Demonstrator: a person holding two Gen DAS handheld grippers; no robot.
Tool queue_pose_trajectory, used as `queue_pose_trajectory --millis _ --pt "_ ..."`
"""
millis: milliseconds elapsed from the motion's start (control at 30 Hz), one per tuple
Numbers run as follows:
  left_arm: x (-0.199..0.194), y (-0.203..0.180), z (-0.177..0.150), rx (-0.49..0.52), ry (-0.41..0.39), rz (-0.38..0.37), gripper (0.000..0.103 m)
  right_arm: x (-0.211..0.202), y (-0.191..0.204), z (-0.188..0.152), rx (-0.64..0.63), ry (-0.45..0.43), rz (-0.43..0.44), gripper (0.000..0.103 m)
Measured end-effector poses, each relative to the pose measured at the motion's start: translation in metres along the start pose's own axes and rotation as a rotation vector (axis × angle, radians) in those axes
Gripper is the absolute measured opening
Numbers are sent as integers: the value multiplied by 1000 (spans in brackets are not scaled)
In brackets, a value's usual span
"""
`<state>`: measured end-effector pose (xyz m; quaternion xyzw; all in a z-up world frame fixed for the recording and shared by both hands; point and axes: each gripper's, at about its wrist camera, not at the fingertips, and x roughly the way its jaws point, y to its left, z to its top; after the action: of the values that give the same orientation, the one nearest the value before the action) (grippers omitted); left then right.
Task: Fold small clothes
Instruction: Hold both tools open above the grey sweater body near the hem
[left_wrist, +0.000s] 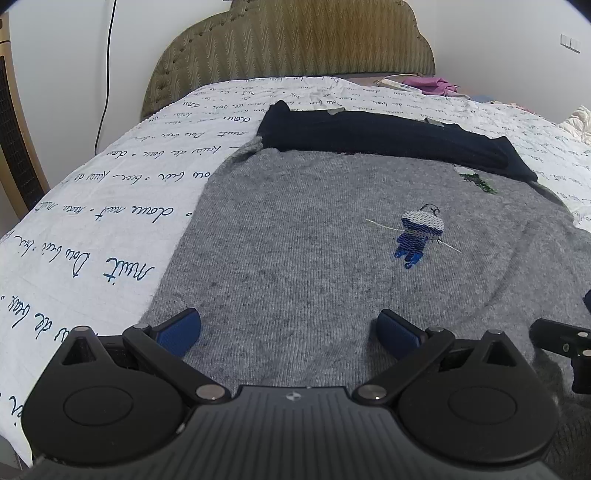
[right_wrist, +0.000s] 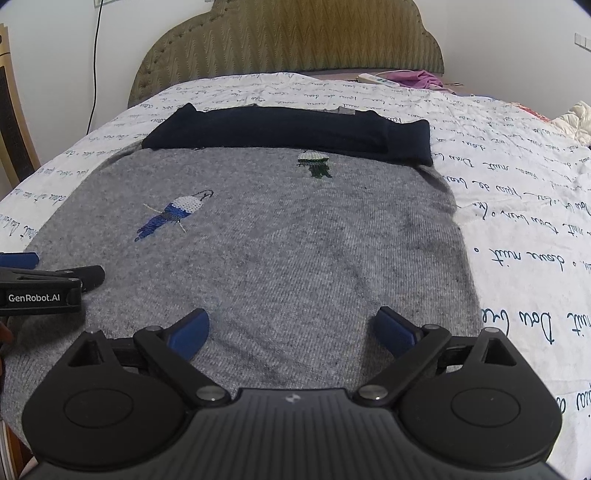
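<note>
Left gripper (left_wrist: 290, 332), right gripper (right_wrist: 291, 330) — both spread wide, empty, poised over near hem of grey sweater (right_wrist: 277, 240) — laid flat on bed (right_wrist: 517, 184), navy sleeves (right_wrist: 295, 129) folded across far edge, ready for lengthwise fold.

Left tool (left_wrist: 289, 330): matte black housing with ribbed centre panel and a small white logo, two round black discs at the sides, angled black link arms with silver pivot screws, textured blue fingertip pads (left_wrist: 177, 334). Right tool (right_wrist: 291, 330): same build, same black ribbed body, silver screws, blue pads (right_wrist: 188, 334). From the right wrist view, the left unit's side carries white lettering "GenRobot.AI" on black.
</note>
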<state>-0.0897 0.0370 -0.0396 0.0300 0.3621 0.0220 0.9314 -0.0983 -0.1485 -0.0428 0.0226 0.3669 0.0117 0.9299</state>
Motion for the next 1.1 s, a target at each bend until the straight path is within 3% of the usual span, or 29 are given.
queue_pose_trajectory --millis 800,1000,1100 --pt "-11 5 0 10 0 -25 102 -8 -3 -3 14 -19 14 101" --pt "-33 34 -10 40 -43 -26 102 -31 -32 0 77 -70 64 101" --pt "-36 61 -17 7 -12 -112 102 -40 -59 -1 152 -68 120 102"
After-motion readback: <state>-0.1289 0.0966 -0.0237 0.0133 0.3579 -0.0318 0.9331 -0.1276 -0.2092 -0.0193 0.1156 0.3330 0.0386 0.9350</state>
